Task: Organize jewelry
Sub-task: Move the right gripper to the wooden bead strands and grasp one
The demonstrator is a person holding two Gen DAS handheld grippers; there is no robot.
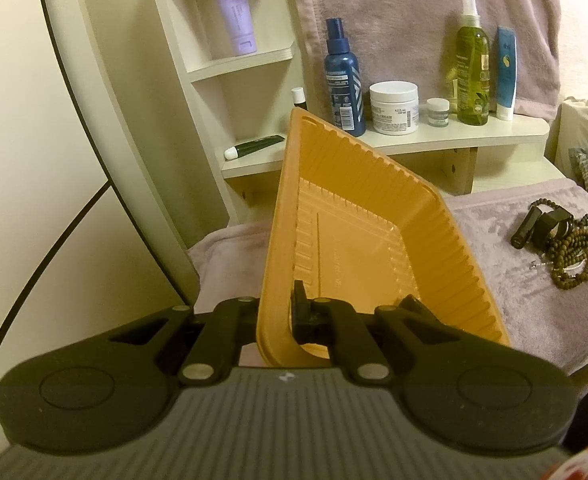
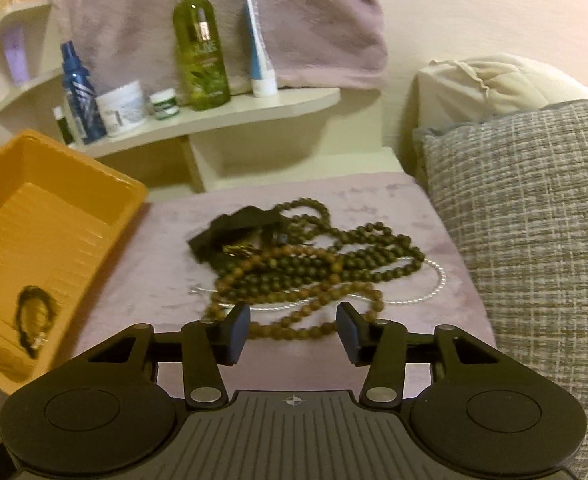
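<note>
My left gripper (image 1: 279, 314) is shut on the near wall of an orange plastic tray (image 1: 374, 216) and holds it tilted up over the pink cloth. The tray also shows in the right wrist view (image 2: 53, 208), with a dark bracelet (image 2: 33, 320) lying inside it. A pile of brown bead necklaces (image 2: 318, 264), a thin pearl strand (image 2: 434, 288) and black items (image 2: 233, 228) lies on the pink cloth (image 2: 394, 200). My right gripper (image 2: 291, 332) is open and empty, just above the near edge of the pile. The pile also shows in the left wrist view (image 1: 566, 248).
A cream shelf (image 2: 253, 108) behind holds bottles, jars and tubes, including a green spray bottle (image 2: 201, 48) and a blue bottle (image 1: 344, 80). A grey woven pillow (image 2: 534, 240) lies right of the pile. A round mirror edge (image 1: 93, 120) stands at left.
</note>
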